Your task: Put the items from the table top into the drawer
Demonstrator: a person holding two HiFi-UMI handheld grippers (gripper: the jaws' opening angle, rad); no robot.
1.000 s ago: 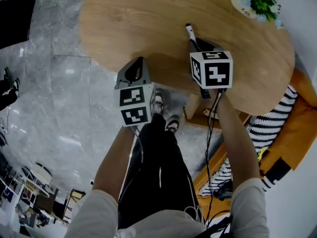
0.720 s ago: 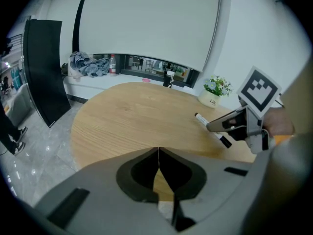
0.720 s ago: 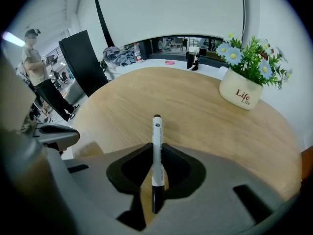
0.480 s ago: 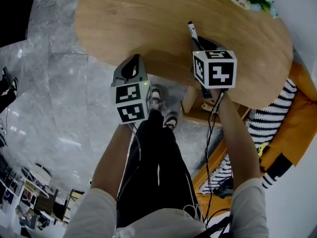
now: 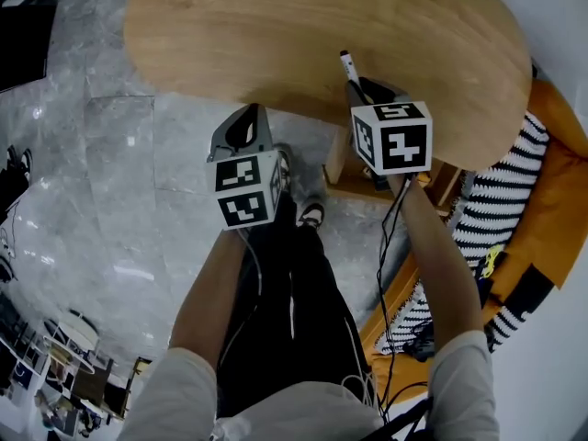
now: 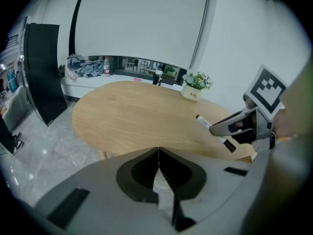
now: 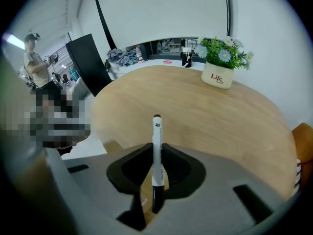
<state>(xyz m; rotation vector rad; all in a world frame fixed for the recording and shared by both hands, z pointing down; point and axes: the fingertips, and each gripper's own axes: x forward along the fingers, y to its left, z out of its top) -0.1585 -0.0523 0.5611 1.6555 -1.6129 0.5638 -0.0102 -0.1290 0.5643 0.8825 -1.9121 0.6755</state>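
Wood-grained and oval, the table is standing on a glossy grey marble floor, and a potted flower plant is sitting at its far edge before a white wall. A black panel is standing at the room's side. An orange seat is carrying a striped cushion beside the table. The right gripper is clamping a marker between its fingers, over the table's near edge. The left gripper is hovering over the floor, its fingers pressing together on nothing.
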